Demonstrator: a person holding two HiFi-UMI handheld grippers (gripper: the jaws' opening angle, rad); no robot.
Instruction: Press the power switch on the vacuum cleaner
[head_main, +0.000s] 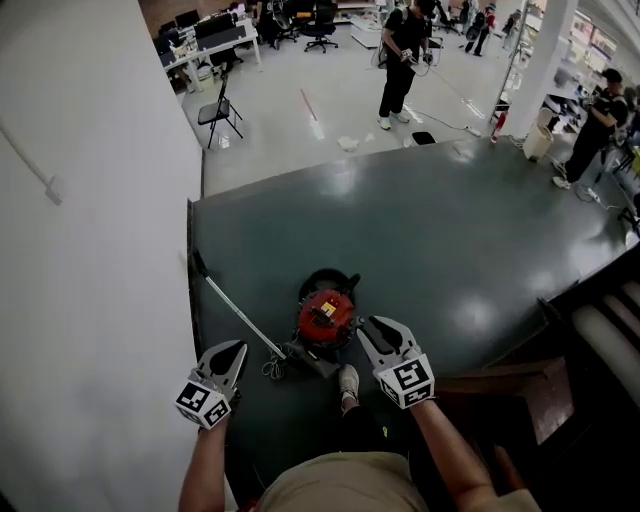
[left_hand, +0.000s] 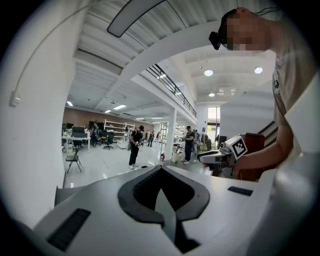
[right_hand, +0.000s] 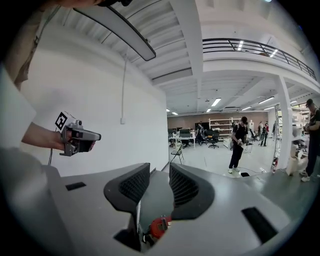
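Observation:
A red canister vacuum cleaner (head_main: 326, 318) sits on the dark green floor mat (head_main: 450, 240), close in front of the person's shoe (head_main: 348, 386). Its metal wand (head_main: 235, 312) runs up and left toward the wall. My left gripper (head_main: 233, 352) hovers left of the vacuum, above the wand's near end, its jaws shut with nothing in them (left_hand: 161, 172). My right gripper (head_main: 378, 328) hangs just right of the vacuum. Its jaws (right_hand: 159, 175) stand a little apart and empty. The red vacuum (right_hand: 159, 226) shows below, through the gap.
A white wall (head_main: 90, 250) borders the mat on the left. Dark stairs (head_main: 600, 335) descend at the right. Beyond the mat stand a folding chair (head_main: 220, 108), desks, and people (head_main: 402, 60) on the light floor.

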